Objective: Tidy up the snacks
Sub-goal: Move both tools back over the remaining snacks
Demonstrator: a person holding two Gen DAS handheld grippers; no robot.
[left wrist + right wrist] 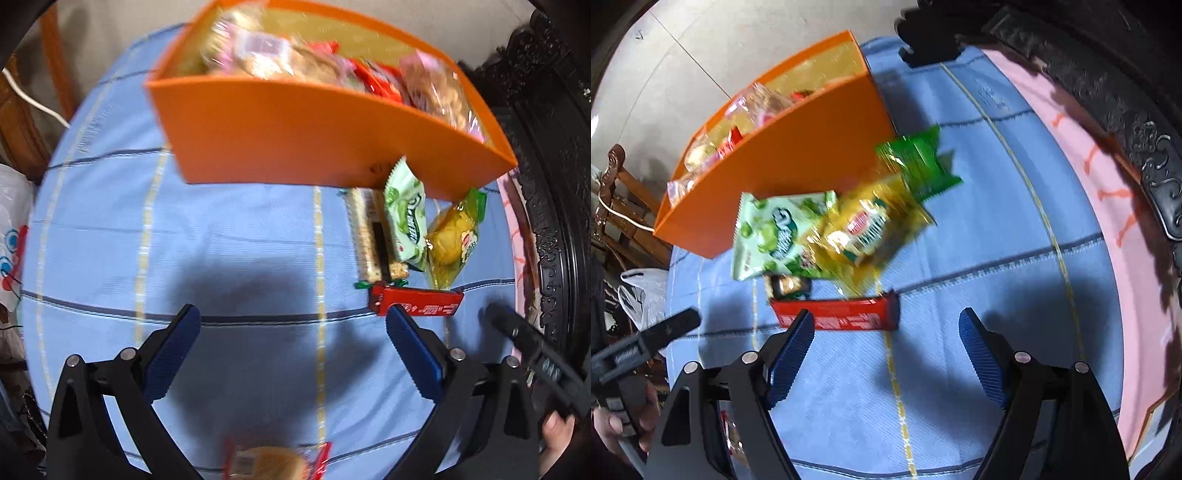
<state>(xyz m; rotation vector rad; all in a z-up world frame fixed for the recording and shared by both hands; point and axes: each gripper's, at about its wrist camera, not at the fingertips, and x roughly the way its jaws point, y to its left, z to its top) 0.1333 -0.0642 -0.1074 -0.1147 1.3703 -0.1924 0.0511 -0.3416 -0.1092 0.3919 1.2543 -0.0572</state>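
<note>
Fingers of the left gripper [293, 312] stand spread with nothing between them, over bare blue cloth [240, 236]; the right gripper [886, 319] is likewise wide and empty, its left tip just short of the red bar [836, 314]. Above that bar, mid-frame, lie a pale green packet [775, 236], a yellow packet [864, 229], a dark green packet [916, 162] and a part-hidden biscuit pack [788, 286]. The orange box [783, 166], upper left, already holds several snacks. One bun packet [269, 461] sits at the left view's bottom edge. Roughly half seems sorted; the loose ones remain.
</note>
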